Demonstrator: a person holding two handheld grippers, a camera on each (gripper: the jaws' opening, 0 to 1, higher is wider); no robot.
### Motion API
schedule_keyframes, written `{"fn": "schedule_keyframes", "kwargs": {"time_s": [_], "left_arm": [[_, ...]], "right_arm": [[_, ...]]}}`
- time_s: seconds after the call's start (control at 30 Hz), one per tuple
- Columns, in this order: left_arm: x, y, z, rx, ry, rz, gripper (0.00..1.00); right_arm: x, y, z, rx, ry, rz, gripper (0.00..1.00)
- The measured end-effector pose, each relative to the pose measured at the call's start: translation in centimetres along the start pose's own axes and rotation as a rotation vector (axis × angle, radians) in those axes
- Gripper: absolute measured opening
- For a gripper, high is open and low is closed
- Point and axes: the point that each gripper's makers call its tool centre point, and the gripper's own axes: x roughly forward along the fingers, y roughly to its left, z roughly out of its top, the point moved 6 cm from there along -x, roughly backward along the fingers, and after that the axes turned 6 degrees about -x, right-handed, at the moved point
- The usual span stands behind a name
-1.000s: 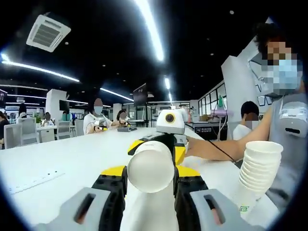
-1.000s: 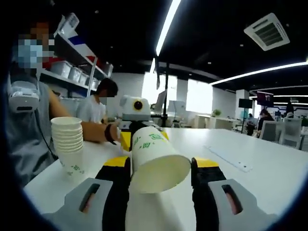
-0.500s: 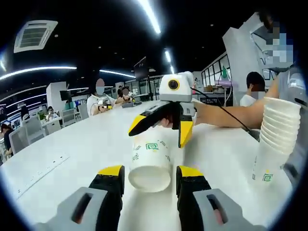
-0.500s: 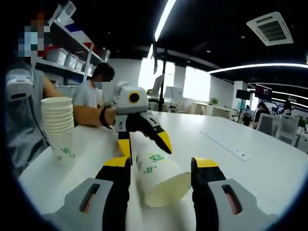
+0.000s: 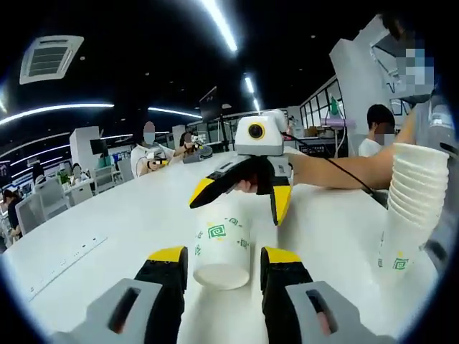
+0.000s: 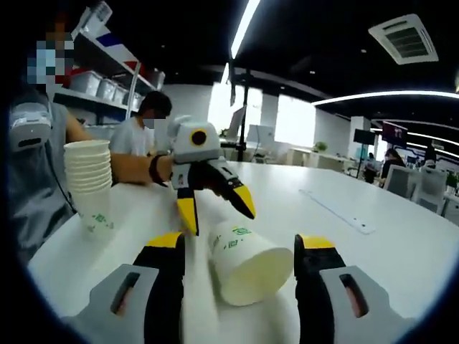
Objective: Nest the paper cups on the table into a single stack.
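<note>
A white paper cup with a green logo (image 5: 222, 247) (image 6: 247, 261) lies on its side on the white table (image 5: 107, 222), loose between the two grippers. Its base points at my left gripper (image 5: 224, 254) and its mouth at my right gripper (image 6: 240, 241). Both grippers are open, with the jaws either side of the cup and apart from it. Each faces the other: the right gripper (image 5: 240, 203) hovers just beyond the cup, and so does the left gripper (image 6: 217, 213). A tall nested cup stack (image 5: 403, 215) (image 6: 90, 183) stands upright near the table edge.
A person stands by the cup stack, a forearm (image 5: 344, 172) reaching over the table behind the grippers. A long flat strip (image 5: 64, 261) (image 6: 337, 211) lies on the table. Seated people (image 5: 147, 154) work at the far end. Shelves with bins (image 6: 107, 107) line the wall.
A second ago both grippers held the cup up between them. They have since opened and drawn back a little, and the cup now rests on the table.
</note>
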Motion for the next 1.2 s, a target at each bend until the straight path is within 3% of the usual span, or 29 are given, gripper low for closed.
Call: {"fn": "schedule_keyframes", "kwargs": {"time_s": [0.33,0.77,1.03,1.2], "left_arm": [[0.0,0.0,0.3,0.009,-0.009,0.0,0.42],[-0.2,0.5,0.6,0.011,-0.022,0.03,0.4],[0.0,0.5,0.4,0.013,-0.015,0.03,0.4],[0.0,0.6,0.4,0.013,-0.016,0.032,0.39]], "right_arm": [[-0.2,-0.1,-2.2,0.027,0.064,0.011,0.65],[0.2,4.0,-0.4,-0.031,0.052,0.069,0.54],[0.4,4.2,-0.6,-0.039,0.064,0.014,0.35],[0.3,3.9,-0.2,-0.045,0.031,0.012,0.22]]}}
